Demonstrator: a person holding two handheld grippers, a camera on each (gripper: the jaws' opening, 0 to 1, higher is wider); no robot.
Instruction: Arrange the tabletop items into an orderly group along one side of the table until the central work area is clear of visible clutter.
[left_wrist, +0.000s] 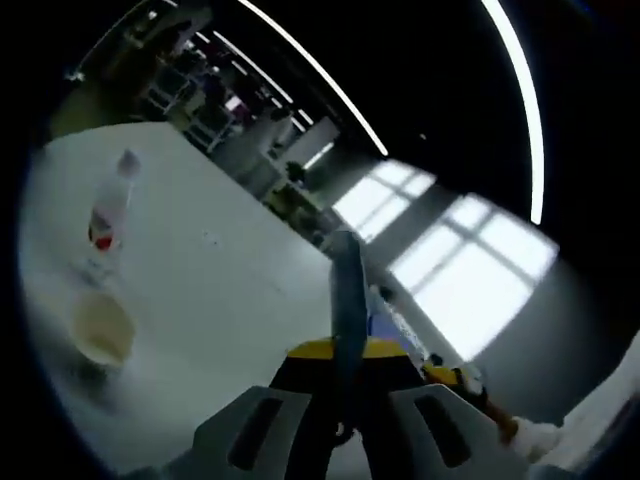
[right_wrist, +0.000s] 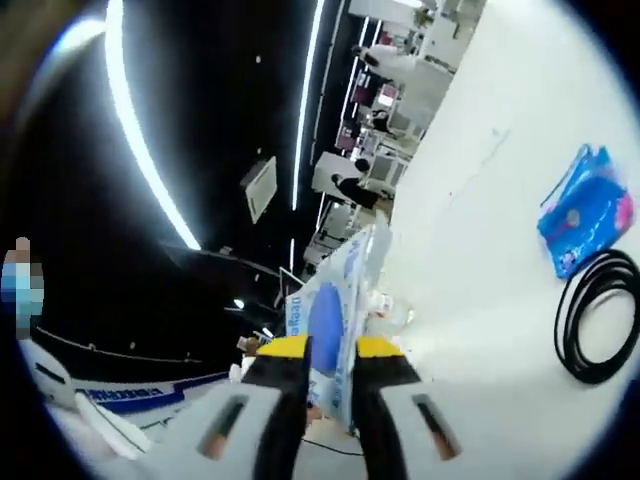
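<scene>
Right gripper view: my right gripper (right_wrist: 330, 375) pinches a blue-and-white wipes packet (right_wrist: 335, 300) above the white table (right_wrist: 500, 250), where a blue pouch (right_wrist: 585, 210) lies beside a coiled black cable (right_wrist: 600, 315). My left gripper (left_wrist: 345, 400) pinches a thin grey-blue object (left_wrist: 347, 300); a bottle (left_wrist: 110, 210) and paper cup (left_wrist: 100, 330) stand beyond.

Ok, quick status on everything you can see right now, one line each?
Left gripper: shut on a thin blue-grey item, held off the table.
Right gripper: shut on a blue-and-white packet, lifted.
Bottle: standing on the table, capped.
Cup: on the table beside the bottle.
Blue pack: lying flat.
Black cable: coiled beside the pack.
</scene>
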